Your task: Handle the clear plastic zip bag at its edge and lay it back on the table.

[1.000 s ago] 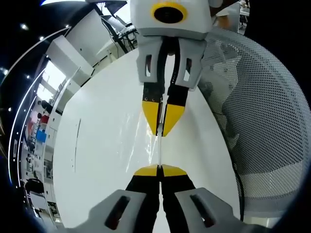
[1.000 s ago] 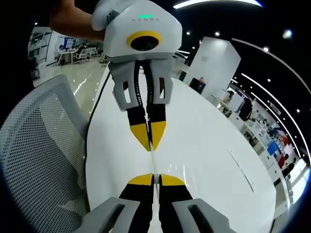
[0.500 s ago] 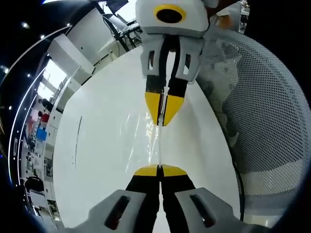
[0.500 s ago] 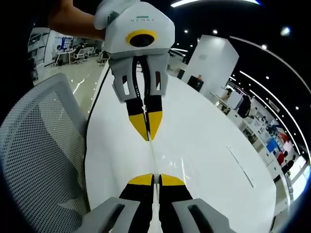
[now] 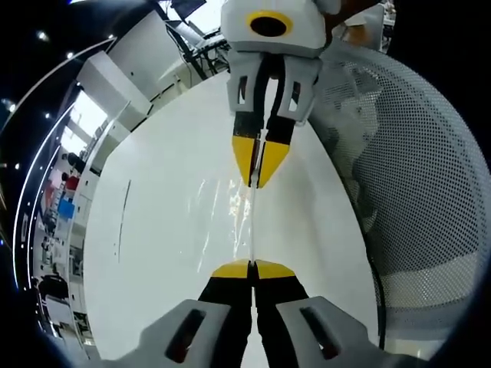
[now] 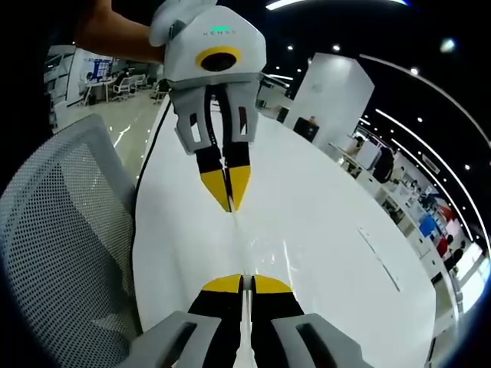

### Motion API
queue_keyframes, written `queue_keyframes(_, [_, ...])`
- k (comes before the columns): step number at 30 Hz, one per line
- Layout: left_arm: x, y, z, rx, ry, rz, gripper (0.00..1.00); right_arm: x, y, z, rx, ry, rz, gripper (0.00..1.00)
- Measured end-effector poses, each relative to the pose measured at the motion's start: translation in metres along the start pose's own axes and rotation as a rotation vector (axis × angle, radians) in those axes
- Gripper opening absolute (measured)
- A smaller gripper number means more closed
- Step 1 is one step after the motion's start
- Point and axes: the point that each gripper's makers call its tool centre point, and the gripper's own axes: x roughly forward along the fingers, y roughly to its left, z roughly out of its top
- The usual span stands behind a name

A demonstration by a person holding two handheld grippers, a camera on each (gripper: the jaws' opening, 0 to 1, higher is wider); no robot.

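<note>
The clear plastic zip bag [image 5: 251, 226] hangs edge-on over the white table [image 5: 153, 230], stretched between two grippers that face each other. My left gripper [image 5: 252, 268] is shut on the bag's near edge in the left gripper view. Opposite it, my right gripper [image 5: 255, 182] comes down from above, shut on the far edge. In the right gripper view the bag [image 6: 238, 249] is a thin glinting line from my right gripper [image 6: 242, 282] up to my left gripper [image 6: 229, 207]. Faint glints of film show just left of the line.
A grey mesh chair back [image 5: 406, 169] stands close along the table's edge and also shows in the right gripper view [image 6: 61, 230]. The white table [image 6: 330, 230] stretches away beyond the bag. A person's hand [image 6: 115, 34] holds the far gripper. Office desks and people are far off.
The two grippers have drawn apart: in each view the opposite gripper sits farther off and higher, and the span of bag between them is longer. Both stay shut.
</note>
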Motion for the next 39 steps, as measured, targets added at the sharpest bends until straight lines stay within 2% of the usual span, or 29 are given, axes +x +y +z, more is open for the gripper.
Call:
queue_keyframes(13, [-0.006, 0.001, -0.004, -0.026, -0.004, 0.008, 0.0, -0.004, 0.0, -0.005, 0.007, 0.007, -0.005, 0.0])
queue_keyframes(39, [-0.011, 0.004, -0.019, -0.078, 0.004, 0.031, 0.0, -0.015, -0.008, -0.026, 0.031, 0.036, -0.033, 0.0])
